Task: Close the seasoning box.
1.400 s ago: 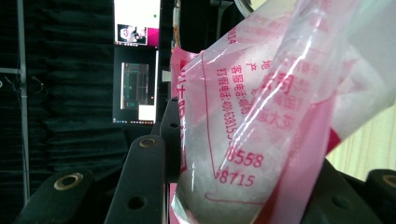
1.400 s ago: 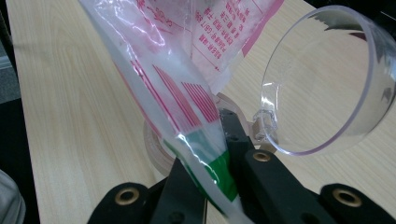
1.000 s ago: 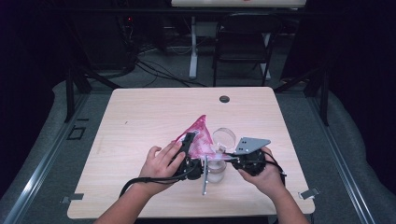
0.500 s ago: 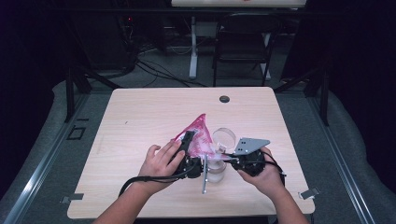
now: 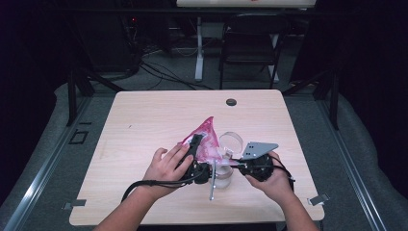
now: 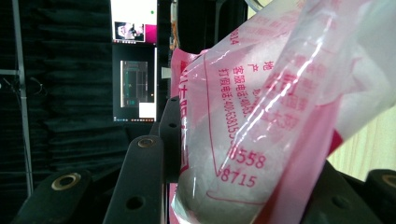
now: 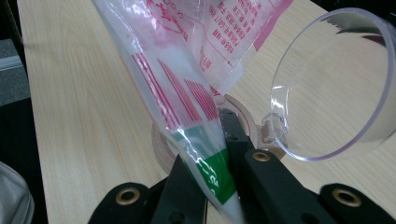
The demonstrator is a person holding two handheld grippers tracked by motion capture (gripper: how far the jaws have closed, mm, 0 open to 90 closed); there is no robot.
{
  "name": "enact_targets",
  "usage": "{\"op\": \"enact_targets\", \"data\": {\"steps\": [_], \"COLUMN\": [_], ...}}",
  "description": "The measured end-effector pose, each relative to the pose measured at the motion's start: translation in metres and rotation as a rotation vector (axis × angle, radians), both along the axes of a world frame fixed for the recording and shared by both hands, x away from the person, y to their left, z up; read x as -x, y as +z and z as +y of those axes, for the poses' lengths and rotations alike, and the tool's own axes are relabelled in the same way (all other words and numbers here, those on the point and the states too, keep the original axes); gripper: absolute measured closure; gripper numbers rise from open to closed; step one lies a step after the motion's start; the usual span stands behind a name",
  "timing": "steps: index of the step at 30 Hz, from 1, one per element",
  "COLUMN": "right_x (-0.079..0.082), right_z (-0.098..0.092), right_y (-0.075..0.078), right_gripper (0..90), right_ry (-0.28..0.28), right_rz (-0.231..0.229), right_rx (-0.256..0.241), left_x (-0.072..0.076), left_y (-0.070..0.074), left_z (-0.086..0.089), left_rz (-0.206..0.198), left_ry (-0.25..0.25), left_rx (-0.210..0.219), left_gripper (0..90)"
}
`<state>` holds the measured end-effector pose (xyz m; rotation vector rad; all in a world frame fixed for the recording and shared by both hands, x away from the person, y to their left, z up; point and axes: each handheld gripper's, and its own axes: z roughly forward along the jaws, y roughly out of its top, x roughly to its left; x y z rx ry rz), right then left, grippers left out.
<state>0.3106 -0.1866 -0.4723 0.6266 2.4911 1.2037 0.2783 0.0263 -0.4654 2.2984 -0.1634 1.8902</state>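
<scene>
Nothing has shifted since a second ago: both hands stay put. The pink bag (image 5: 204, 139) sits just left of the clear round lid (image 5: 232, 143), its long axis slanting up and away. Left gripper (image 5: 194, 145) clamps the bag's body; right gripper (image 7: 219, 186) pinches its green-printed lower corner, jaws nearly closed.
</scene>
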Motion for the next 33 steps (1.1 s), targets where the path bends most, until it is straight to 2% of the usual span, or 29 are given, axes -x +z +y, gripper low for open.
{"op": "enact_targets", "data": {"steps": [1, 10, 16, 19, 20, 24, 26, 29, 31, 33], "right_x": [0.0000, -0.0016, -0.0021, -0.0022, -0.0022, -0.0022, -0.0019, -0.0010, -0.0002, 0.0003], "right_z": [0.0002, 0.0010, -0.0001, -0.0007, -0.0007, -0.0012, -0.0013, -0.0011, -0.0010, -0.0010], "right_y": [-0.0003, -0.0043, -0.0047, -0.0044, -0.0044, -0.0040, -0.0035, -0.0021, -0.0003, 0.0002], "right_gripper": [90.0, 90.0, 90.0, 90.0, 90.0, 90.0, 90.0, 90.0, 90.0, 90.0], "right_ry": [-0.003, -0.002, -0.010, -0.013, -0.015, -0.018, -0.020, -0.019, -0.016, -0.016], "right_rz": [-0.001, 0.012, 0.013, 0.009, 0.008, 0.007, 0.004, 0.001, -0.003, -0.006], "right_rx": [0.001, 0.007, 0.001, 0.000, -0.002, -0.001, 0.002, 0.001, 0.007, 0.000], "left_x": [-0.0001, 0.0017, 0.0035, 0.0040, 0.0049, 0.0040, 0.0041, 0.0030, 0.0033, 0.0028], "left_y": [-0.0002, 0.0008, -0.0006, 0.0003, 0.0007, 0.0003, 0.0008, 0.0001, -0.0006, -0.0007], "left_z": [-0.0001, -0.0023, -0.0030, -0.0036, -0.0039, -0.0044, -0.0046, -0.0040, -0.0039, -0.0040], "left_rz": [0.007, -0.015, -0.034, -0.055, -0.052, -0.056, -0.040, -0.045, -0.030, -0.036], "left_ry": [0.004, -0.009, -0.024, -0.032, -0.021, -0.031, -0.014, -0.019, -0.004, -0.003], "left_rx": [0.000, -0.014, 0.000, -0.009, -0.014, -0.007, -0.007, -0.006, -0.003, -0.006], "left_gripper": [65.6, 66.2, 66.6, 66.7, 66.6, 66.6, 66.8, 67.3, 67.7, 67.9]}}
